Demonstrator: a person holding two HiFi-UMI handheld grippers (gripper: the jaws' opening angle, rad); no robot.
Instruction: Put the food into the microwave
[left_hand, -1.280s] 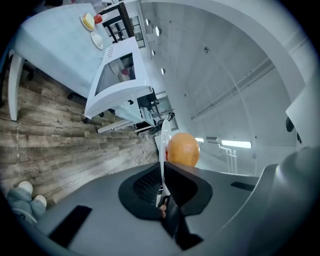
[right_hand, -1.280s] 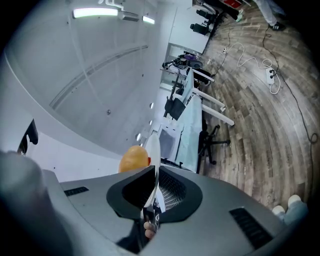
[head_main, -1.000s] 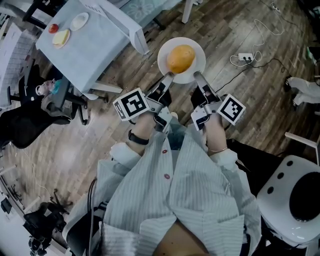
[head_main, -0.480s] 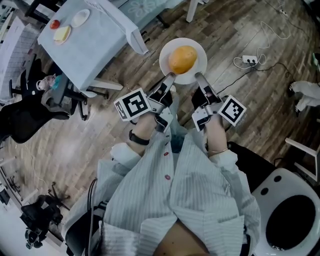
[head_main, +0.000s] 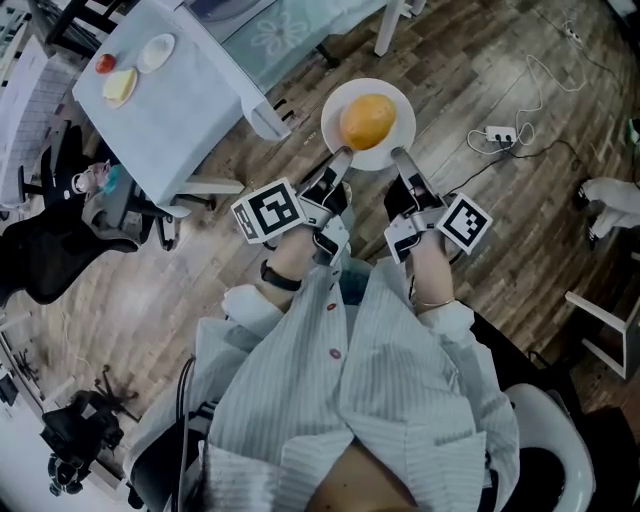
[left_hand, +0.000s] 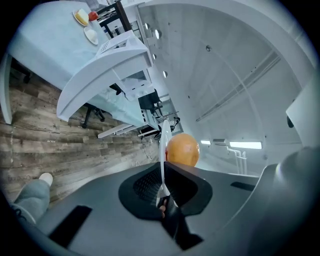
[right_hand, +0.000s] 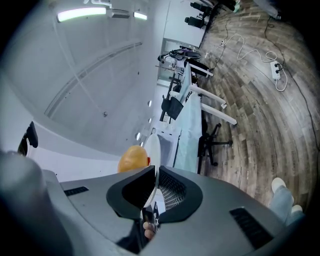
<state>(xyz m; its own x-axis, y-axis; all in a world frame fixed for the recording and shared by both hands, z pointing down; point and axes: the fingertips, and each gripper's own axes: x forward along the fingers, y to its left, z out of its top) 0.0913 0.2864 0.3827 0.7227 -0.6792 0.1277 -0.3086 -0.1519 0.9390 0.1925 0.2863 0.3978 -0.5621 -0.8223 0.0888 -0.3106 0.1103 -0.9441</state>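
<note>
The food (head_main: 367, 120), a round orange lump, sits in the middle of a white plate (head_main: 398, 148) held in the air above the wooden floor (head_main: 520, 230), just right of the bench (head_main: 190, 100). The left gripper (head_main: 343, 155) has its jaws clamped on the plate's near-left rim. The right gripper (head_main: 400, 155) has its jaws clamped on the near-right rim. Small dishes (head_main: 157, 52) lie at the bench's far left.

A table (head_main: 190, 110) draped in pale blue cloth stands on the wood-plank floor (head_main: 150, 290) and carries a small white dish (head_main: 157, 52), a yellow slice (head_main: 119, 86) and a red bit (head_main: 105, 63), with a black office chair (head_main: 50, 250) beside it and a white power strip (head_main: 497, 133) well apart.
</note>
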